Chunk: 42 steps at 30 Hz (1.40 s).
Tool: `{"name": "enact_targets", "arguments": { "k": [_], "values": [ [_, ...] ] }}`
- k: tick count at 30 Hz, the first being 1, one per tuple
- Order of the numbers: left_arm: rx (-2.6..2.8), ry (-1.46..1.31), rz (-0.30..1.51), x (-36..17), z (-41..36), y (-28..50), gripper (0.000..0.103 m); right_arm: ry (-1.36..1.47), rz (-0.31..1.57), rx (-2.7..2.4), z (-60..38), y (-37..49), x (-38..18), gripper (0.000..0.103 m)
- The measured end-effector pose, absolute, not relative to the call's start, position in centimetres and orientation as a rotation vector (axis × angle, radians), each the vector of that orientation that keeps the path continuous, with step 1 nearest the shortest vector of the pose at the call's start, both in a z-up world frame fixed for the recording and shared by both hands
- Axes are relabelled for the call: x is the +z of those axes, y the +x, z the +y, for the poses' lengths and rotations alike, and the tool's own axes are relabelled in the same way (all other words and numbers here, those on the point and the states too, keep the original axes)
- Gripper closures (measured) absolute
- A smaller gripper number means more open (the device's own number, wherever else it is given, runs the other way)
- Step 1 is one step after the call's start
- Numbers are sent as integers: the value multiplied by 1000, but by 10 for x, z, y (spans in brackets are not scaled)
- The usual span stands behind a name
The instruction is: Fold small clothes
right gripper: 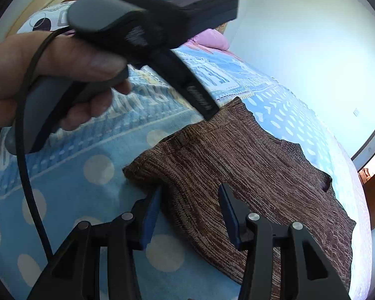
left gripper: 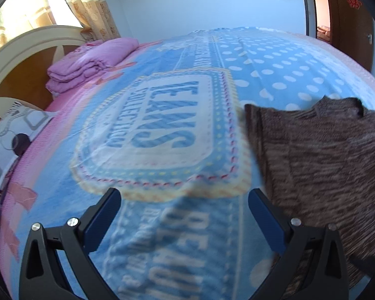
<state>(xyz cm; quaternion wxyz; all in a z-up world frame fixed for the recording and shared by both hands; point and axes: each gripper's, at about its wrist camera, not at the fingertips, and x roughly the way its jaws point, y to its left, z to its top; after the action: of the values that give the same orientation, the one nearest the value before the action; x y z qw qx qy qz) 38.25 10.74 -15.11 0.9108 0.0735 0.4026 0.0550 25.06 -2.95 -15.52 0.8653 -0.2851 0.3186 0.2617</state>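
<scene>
Brown sweater (right gripper: 250, 175) laid flat on the bed (left gripper: 162, 225), fold not yet begun.
Left tongs (left gripper: 185, 197) are held wide open, empty; right tongs (right gripper: 190, 195) are half open astride its near edge, which must next be pinched.

the blue polka-dot blanket (left gripper: 162, 130) carries a stitched-border badge whose big striped letters, seen upside down, look like "jeans" above "collection". other lettering nearer the camera is blurred; only "beau…" can be made out.
</scene>
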Motion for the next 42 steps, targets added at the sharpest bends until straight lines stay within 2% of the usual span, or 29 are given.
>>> {"name": "enact_targets", "arguments": {
  "k": [15,21,26,29,31,33,34,35,36,39,42],
  "values": [
    [-37,10,848,-149,81,425,0,-585,638,512,-29,245,-160,55],
    [-72,36,845,-155,62,439,0,-601,623,493,-27,248,-161,55],
    [-111,-17,878,-161,64,456,19,-613,613,486,-22,241,-162,55],
    [-147,-86,912,-167,69,465,22,-616,611,484,-21,239,-163,57],
    [-161,-109,919,-171,70,467,27,-629,605,485,-17,233,-163,61],
    [-180,-106,916,-171,69,466,33,-649,597,489,-11,227,-163,72],
    [-194,-109,915,-171,69,465,42,-660,594,491,-8,223,-164,76],
    [-205,-110,915,-171,69,465,54,-672,594,497,-5,221,-165,85],
    [-214,-108,918,-171,68,465,58,-679,596,501,-4,219,-166,91],
    [-265,-103,925,-169,64,465,84,-669,605,509,-3,219,-164,96],
    [-262,-104,941,-164,61,466,90,-626,599,530,-8,216,-156,99]
  ]
}}
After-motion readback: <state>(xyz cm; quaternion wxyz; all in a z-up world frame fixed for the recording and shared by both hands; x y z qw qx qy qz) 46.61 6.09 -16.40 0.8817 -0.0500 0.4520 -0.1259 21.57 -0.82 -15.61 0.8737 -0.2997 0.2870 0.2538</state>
